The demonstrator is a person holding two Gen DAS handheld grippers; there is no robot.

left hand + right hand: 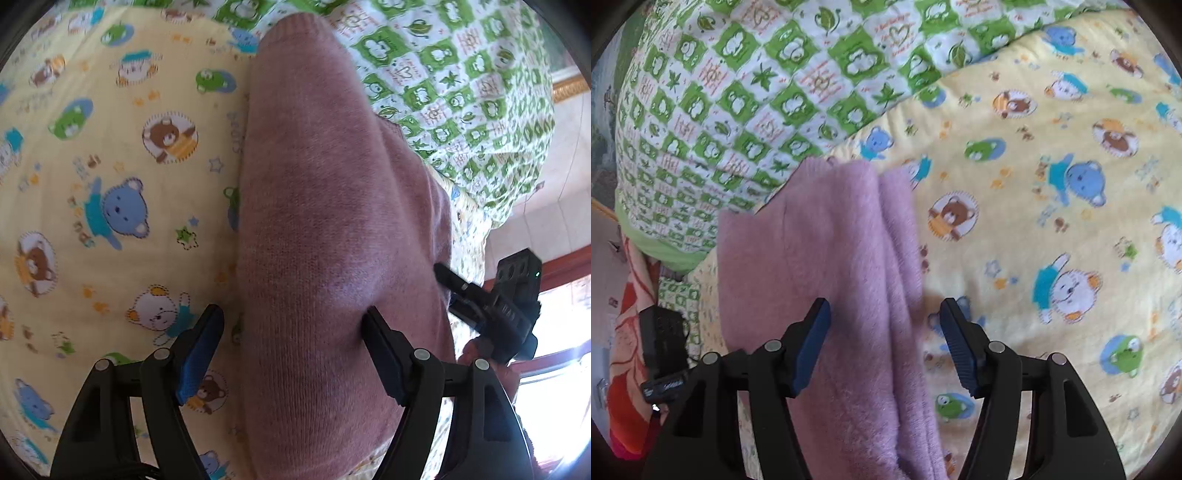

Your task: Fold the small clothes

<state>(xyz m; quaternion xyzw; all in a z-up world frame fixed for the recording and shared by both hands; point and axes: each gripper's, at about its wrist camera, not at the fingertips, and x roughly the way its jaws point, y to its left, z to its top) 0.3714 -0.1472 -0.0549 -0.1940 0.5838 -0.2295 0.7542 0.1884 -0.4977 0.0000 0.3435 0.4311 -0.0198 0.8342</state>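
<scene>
A small pink knit garment lies folded into a long strip on a yellow bear-print sheet. My left gripper is open and low over its near part; the right finger presses into the knit, the left finger is over the sheet. In the right wrist view the same garment runs away from me with a fold ridge on its right side. My right gripper is open, straddling that right edge, holding nothing. The right gripper also shows in the left wrist view beside the garment.
A green-and-white checked quilt is bunched along the far side of the bed, touching the garment's far end. The bed edge and floor lie to the right in the left wrist view. An orange floral cloth hangs at the left.
</scene>
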